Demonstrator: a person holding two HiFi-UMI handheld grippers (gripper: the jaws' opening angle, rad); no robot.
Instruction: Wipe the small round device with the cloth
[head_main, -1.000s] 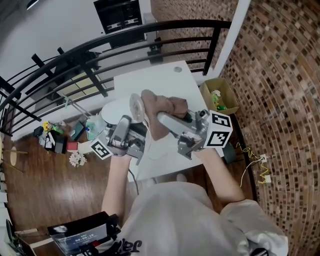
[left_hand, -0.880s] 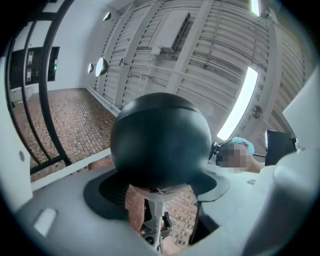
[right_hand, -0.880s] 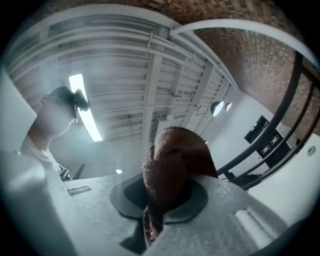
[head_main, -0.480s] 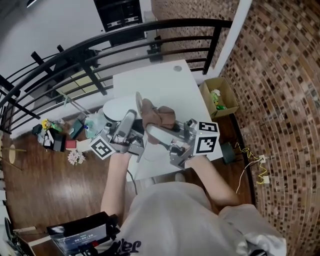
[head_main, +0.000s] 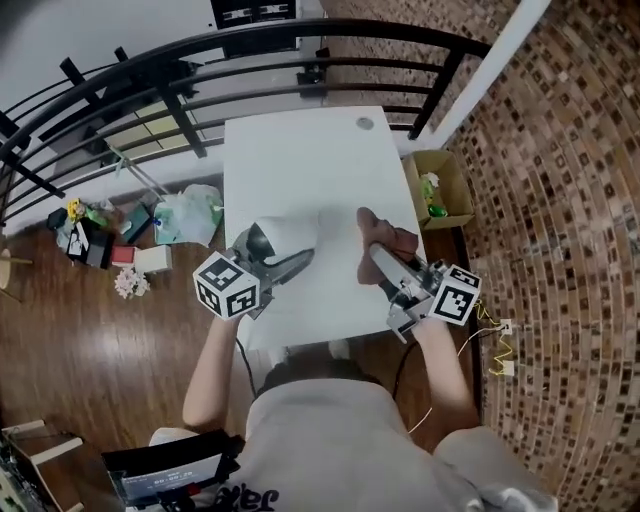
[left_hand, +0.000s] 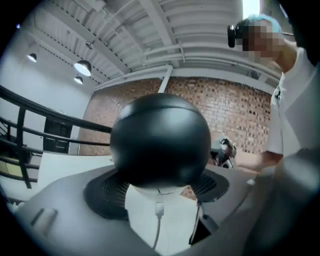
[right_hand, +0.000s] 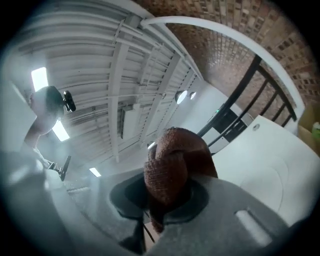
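Observation:
In the head view my left gripper (head_main: 287, 262) is shut on the small round device (head_main: 285, 236), a white disc-shaped body with a dark face, low over the white table (head_main: 300, 150). In the left gripper view the device (left_hand: 160, 142) fills the space between the jaws as a black dome, with a white cable below it. My right gripper (head_main: 380, 258) stands to the right, shut on a bunched brown knitted cloth (head_main: 387, 234). In the right gripper view the cloth (right_hand: 172, 165) bulges out past the jaws. The cloth and the device are apart.
A black railing (head_main: 200, 60) runs behind the table. A cardboard box (head_main: 440, 185) stands on the floor to the right, and bags and small clutter (head_main: 150, 225) lie on the wooden floor to the left. A round cable hole (head_main: 364, 123) sits near the table's far right corner.
Both grippers have come down from in front of the camera to near the table and moved apart. The cloth, earlier pressed against the device, is now separate from it.

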